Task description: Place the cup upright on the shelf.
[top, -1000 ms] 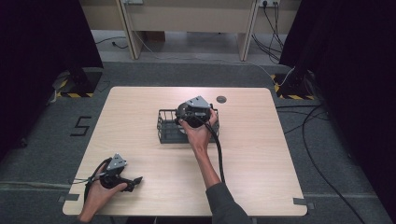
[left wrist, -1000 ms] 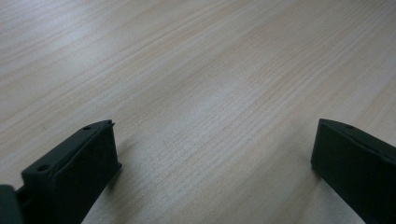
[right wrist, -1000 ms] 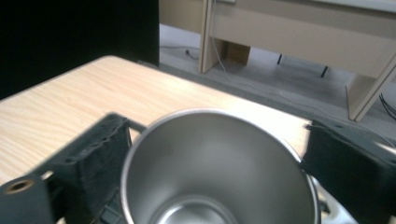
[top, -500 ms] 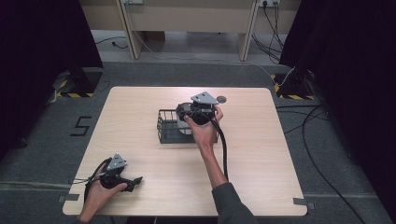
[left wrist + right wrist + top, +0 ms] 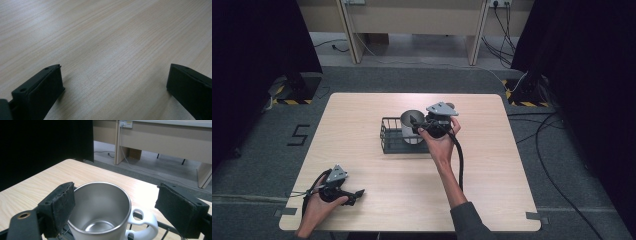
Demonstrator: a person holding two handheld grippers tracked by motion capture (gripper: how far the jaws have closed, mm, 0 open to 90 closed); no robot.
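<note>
A steel mug with a white outside and handle [image 5: 410, 126] [image 5: 100, 212] stands upright in a black wire basket [image 5: 391, 143] [image 5: 161, 230] at the table's middle. My right gripper [image 5: 414, 125] [image 5: 115, 188] is open at the mug's right side, aimed left. Its jaws straddle the rim: one pad [image 5: 61, 205] is close against the mug wall, the other [image 5: 180, 207] stands well off beyond the handle. My left gripper [image 5: 357, 196] [image 5: 116, 67] lies open on the bare wood near the front left corner, with nothing between its fingers.
The light wooden table [image 5: 492, 165] has bare room all round the basket. The right gripper's cable [image 5: 460, 165] trails along the forearm. Beyond the far edge lie grey floor, desk legs [image 5: 476, 35] and dark curtains.
My right gripper has drawn back to the right from over the basket, and the mug now shows in it. The left gripper has stayed still.
</note>
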